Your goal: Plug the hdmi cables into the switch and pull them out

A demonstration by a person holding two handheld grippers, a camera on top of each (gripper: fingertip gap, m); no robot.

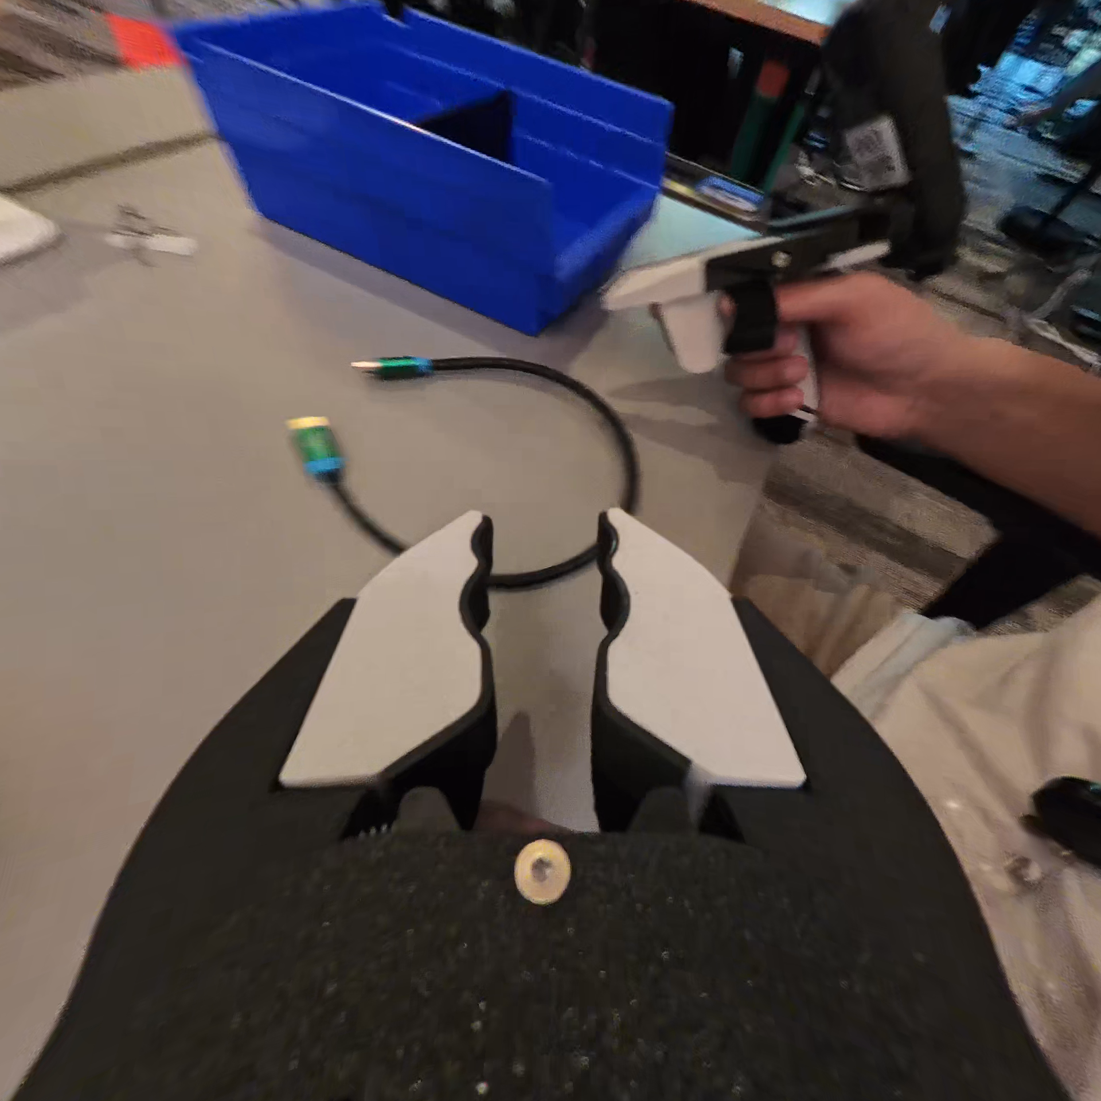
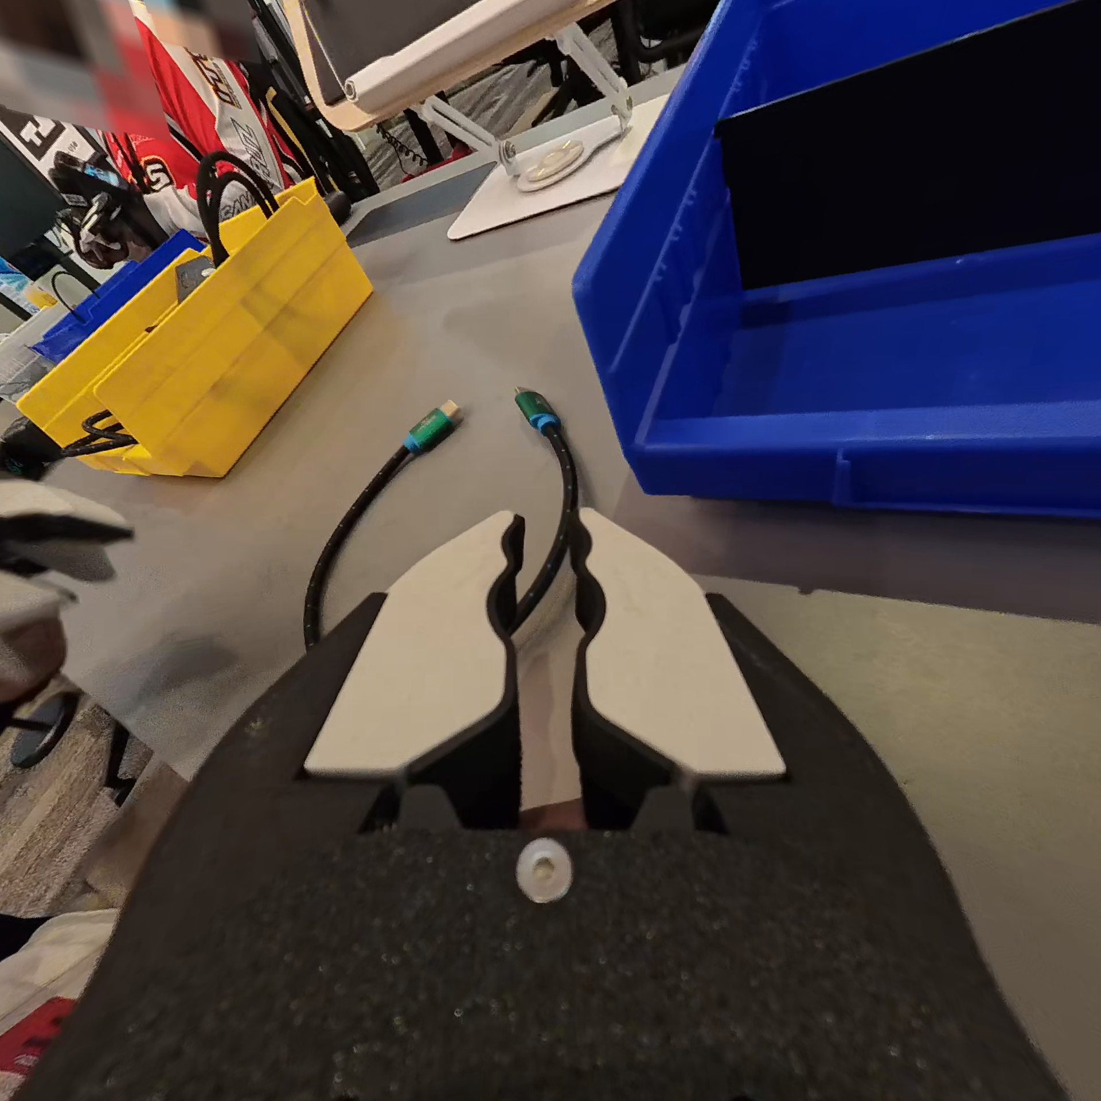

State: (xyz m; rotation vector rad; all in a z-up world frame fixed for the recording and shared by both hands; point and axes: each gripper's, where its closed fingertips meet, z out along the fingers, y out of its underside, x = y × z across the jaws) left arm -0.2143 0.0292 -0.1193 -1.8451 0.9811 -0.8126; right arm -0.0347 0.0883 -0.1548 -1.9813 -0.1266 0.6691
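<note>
On the grey table (image 1: 149,369) a short HDMI cable (image 1: 619,453) lies loose mid-frame; our left gripper (image 1: 545,524) and right gripper (image 2: 548,524) hover spread, empty. No switch shows, so we judge picking up a plug comes next.

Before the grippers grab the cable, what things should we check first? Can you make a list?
1. Left gripper open and empty: ok.
2. Right gripper open and empty: ok.
3. HDMI cable lying free on the table: ok.
4. Both green plugs uncovered and easy to see: ok.
5. Switch to plug into: not ok, not seen in either view.
6. Blue bin clear of the plugs: ok.
</note>
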